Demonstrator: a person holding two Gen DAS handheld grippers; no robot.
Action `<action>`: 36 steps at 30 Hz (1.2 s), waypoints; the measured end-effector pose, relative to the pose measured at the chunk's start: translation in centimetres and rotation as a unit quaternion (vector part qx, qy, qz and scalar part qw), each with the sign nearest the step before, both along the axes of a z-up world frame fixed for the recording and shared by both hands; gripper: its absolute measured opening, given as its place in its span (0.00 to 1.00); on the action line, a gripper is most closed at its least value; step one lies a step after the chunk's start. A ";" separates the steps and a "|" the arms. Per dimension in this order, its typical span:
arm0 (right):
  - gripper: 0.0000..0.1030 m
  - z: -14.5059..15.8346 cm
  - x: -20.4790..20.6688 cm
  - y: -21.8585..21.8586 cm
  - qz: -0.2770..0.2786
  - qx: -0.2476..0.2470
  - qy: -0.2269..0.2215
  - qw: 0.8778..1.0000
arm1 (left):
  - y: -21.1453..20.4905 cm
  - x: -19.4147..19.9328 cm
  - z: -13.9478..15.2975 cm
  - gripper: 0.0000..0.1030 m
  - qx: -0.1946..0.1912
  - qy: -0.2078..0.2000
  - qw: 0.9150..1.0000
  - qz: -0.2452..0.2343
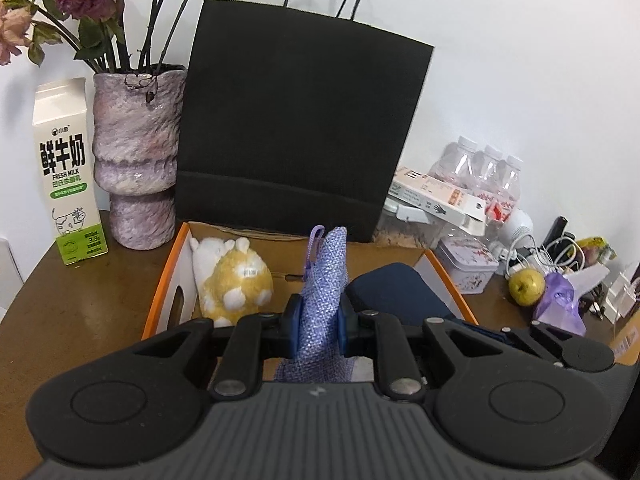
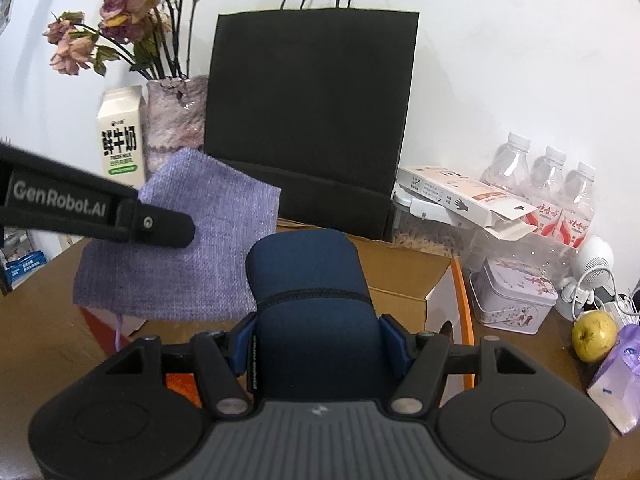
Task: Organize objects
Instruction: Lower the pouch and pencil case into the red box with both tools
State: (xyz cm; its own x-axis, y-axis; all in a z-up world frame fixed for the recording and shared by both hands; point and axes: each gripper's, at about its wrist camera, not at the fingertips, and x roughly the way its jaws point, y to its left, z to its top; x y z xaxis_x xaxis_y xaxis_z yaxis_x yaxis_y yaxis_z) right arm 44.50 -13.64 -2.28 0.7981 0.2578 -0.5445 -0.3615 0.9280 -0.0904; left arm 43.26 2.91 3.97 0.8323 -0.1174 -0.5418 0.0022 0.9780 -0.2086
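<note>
Purple pouch [image 1: 323, 280] pinched upright between the shut jaws of the left gripper [image 1: 319, 330], hanging over the open box [image 1: 160, 292], about mid-width, near its front edge. Blue case [image 2: 310, 292] clamped across its width by the right gripper [image 2: 318, 344], jaws part-way apart and pressing on both sides; case held just beside the pouch, over the right half of the box. Both carried at once, neither yet touching the box floor as far as can be told.

Inside the box, at its back left corner: plush toy [image 1: 232, 280], lying on its side, apparently already put away. Rest of the box floor mostly hidden behind the grippers.

Judged progress: somewhere in the middle. One thing stowed, two in hand and over the box, release still to come.

Still out on the table [image 1: 80, 300], right of the box: tin [image 2: 516, 300], apple [image 2: 594, 336], purple packet [image 2: 620, 376], carton box [image 2: 460, 196], three bottles [image 2: 548, 184], cables. Back left corner: milk carton [image 1: 70, 168] and vase [image 1: 138, 156]. Black bag [image 1: 304, 120] standing behind the box against the wall. Unclear which of these, if any, belong in the box
</note>
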 end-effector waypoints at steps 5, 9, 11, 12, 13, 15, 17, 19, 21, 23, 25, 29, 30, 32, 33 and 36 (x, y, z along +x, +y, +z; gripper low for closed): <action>0.61 -0.6 1.9 0.1 -0.004 -0.005 0.004 1.000 | 0.2 2.0 -0.9 0.17 -0.002 0.008 1.000 0.003; 0.61 -1.2 3.2 -0.2 -0.009 -0.006 0.010 1.000 | 0.2 3.4 -1.9 0.17 0.000 0.014 1.000 0.003; 0.61 -1.5 3.9 -0.4 -0.014 -0.006 0.015 1.000 | 0.2 3.9 -2.3 0.19 0.001 0.016 1.000 0.000; 0.61 -1.7 4.2 -0.5 -0.016 -0.004 0.018 1.000 | 0.1 4.1 -2.4 0.22 0.004 0.017 1.000 0.001; 0.61 -1.9 4.5 -0.6 -0.017 -0.003 0.021 1.000 | 0.0 4.3 -2.6 0.25 0.010 0.017 1.000 0.004; 0.62 -2.3 5.0 -0.8 -0.018 -0.006 0.028 0.999 | 0.0 4.6 -2.7 0.39 0.017 0.014 1.000 0.002; 0.62 -2.7 5.2 -1.0 -0.018 -0.010 0.032 0.999 | 0.0 4.7 -2.8 0.52 0.024 0.007 1.000 0.005; 0.62 -2.9 5.5 -1.3 -0.021 -0.006 0.034 0.999 | 0.0 4.7 -2.7 0.72 0.029 0.001 1.000 0.004; 0.70 -2.8 5.5 -1.5 -0.024 0.000 0.030 0.999 | 0.0 4.6 -2.7 0.87 0.032 -0.005 0.999 0.011; 0.84 -2.5 5.5 -1.7 -0.025 0.007 0.026 0.999 | 0.1 4.6 -2.6 0.90 0.034 -0.011 0.999 0.014; 0.89 -2.3 5.4 -1.7 -0.022 0.008 0.023 0.999 | 0.2 4.5 -2.5 0.98 0.032 -0.011 0.999 0.016; 0.98 -2.2 5.2 -1.7 -0.022 0.011 0.025 0.999 | 0.2 4.4 -2.4 1.00 0.031 -0.013 0.999 0.018; 1.00 -2.2 5.2 -1.7 -0.022 0.013 0.025 0.999 | 0.2 4.4 -2.4 1.00 0.032 -0.014 0.999 0.019; 1.00 -2.2 5.2 -1.8 -0.022 0.015 0.028 0.999 | 0.2 4.3 -2.3 1.00 0.032 -0.014 0.999 0.020; 1.00 -2.2 5.2 -1.8 -0.022 0.016 0.029 0.999 | 0.2 4.3 -2.3 1.00 0.031 -0.013 0.999 0.022; 1.00 -2.1 5.0 -1.9 -0.023 0.017 0.031 0.999 | 0.5 4.1 -2.3 1.00 0.025 -0.012 0.999 0.026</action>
State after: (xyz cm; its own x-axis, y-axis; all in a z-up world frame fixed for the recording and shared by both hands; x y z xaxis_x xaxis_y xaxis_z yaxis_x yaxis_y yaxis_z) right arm 49.54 -15.56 -4.38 0.7745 0.2396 -0.5854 -0.3214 0.9462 -0.0381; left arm 47.38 3.37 1.70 0.8497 -0.0473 -0.5251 -0.0441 0.9861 -0.1601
